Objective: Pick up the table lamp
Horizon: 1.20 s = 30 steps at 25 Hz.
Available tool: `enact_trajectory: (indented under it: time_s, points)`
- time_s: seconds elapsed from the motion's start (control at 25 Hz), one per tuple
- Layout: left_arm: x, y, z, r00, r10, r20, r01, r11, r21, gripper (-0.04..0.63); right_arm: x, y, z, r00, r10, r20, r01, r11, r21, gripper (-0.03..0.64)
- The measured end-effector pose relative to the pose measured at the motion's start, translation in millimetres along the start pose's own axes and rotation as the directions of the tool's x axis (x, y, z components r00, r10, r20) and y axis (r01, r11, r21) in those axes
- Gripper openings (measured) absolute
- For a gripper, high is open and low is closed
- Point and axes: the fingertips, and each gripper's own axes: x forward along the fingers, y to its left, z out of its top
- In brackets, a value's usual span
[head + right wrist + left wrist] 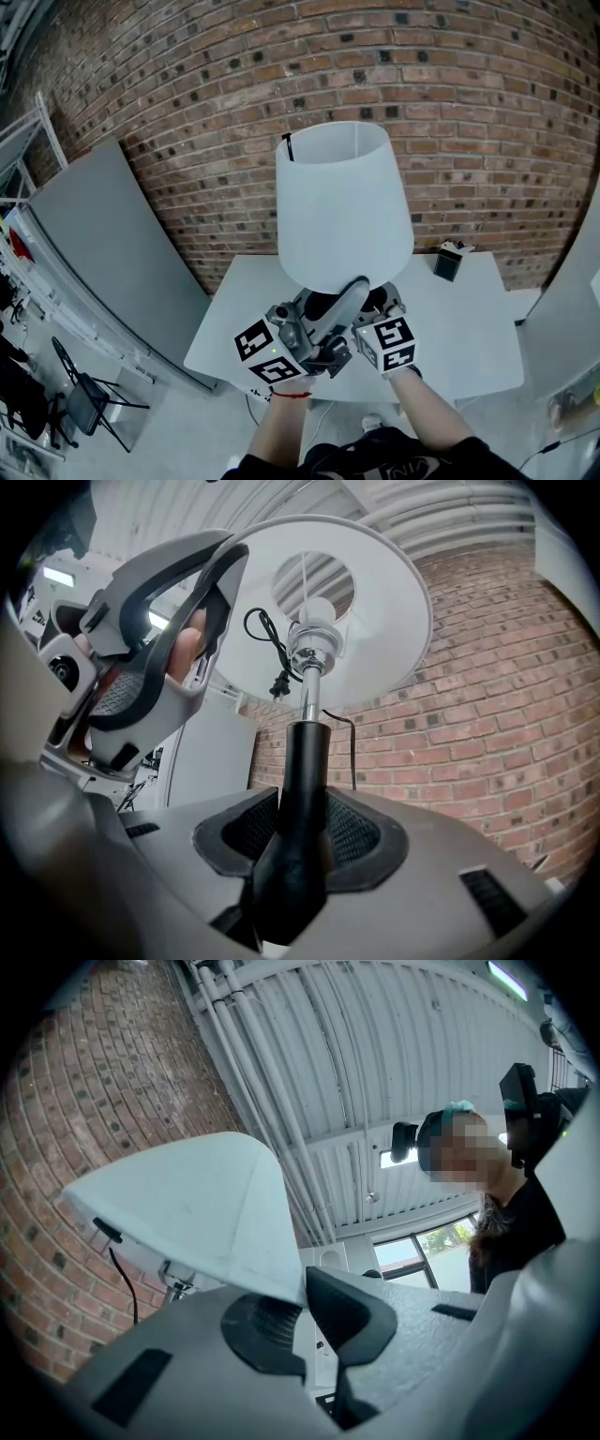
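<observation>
Table lamp (342,202) up over the white table (469,347). Brick wall (469,112) behind, grey panel (112,253) off the table's left edge, small black box (448,262) near the far edge. Right gripper (298,832) is clamped on the black stem (305,761). Left gripper (302,1302) is nearly closed, pinching the shade (187,1204) at its lower rim. Only the right gripper view shows socket (314,653) and cord (267,653); the head view hides them.

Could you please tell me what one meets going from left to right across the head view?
Grey panel → left tool → right tool → small black box. The table lamp overlaps both tools, so I omit it.
</observation>
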Motion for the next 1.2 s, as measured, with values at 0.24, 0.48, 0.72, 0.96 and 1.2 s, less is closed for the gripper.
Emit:
enact_trajectory:
  time_s: [0.24, 0.48, 0.72, 0.96, 1.2]
  points:
    - [5.5, -2.4, 9.9, 1.000, -0.001, 0.011, 0.001, 1.000, 0.012, 0.018, -0.7, -0.9, 16.0, 1.000, 0.002, 0.027, -0.001, 1.000, -0.019, 0.158]
    - [10.9, -4.0, 14.2, 1.000, -0.005, 0.008, 0.005, 1.000, 0.024, 0.020, -0.4, -2.4, 22.0, 0.999, 0.000, 0.039, 0.000, 1.000, -0.017, 0.158]
    - [12.7, -3.8, 18.3, 1.000, 0.002, 0.011, -0.002, 1.000, 0.025, 0.020, 0.5, -1.6, 26.7, 0.999, 0.003, 0.051, -0.002, 1.000, -0.020, 0.158]
    - [14.1, -4.7, 20.6, 1.000, 0.000, 0.009, 0.000, 1.000, 0.025, 0.020, -0.7, -0.9, 29.9, 0.999, -0.004, 0.053, 0.005, 1.000, -0.019, 0.158]
    - [14.8, -3.5, 25.0, 1.000, 0.001, 0.006, -0.001, 1.000, 0.025, 0.020, 1.3, 0.4, 33.5, 0.999, -0.006, 0.052, 0.007, 1.000, -0.019, 0.158]
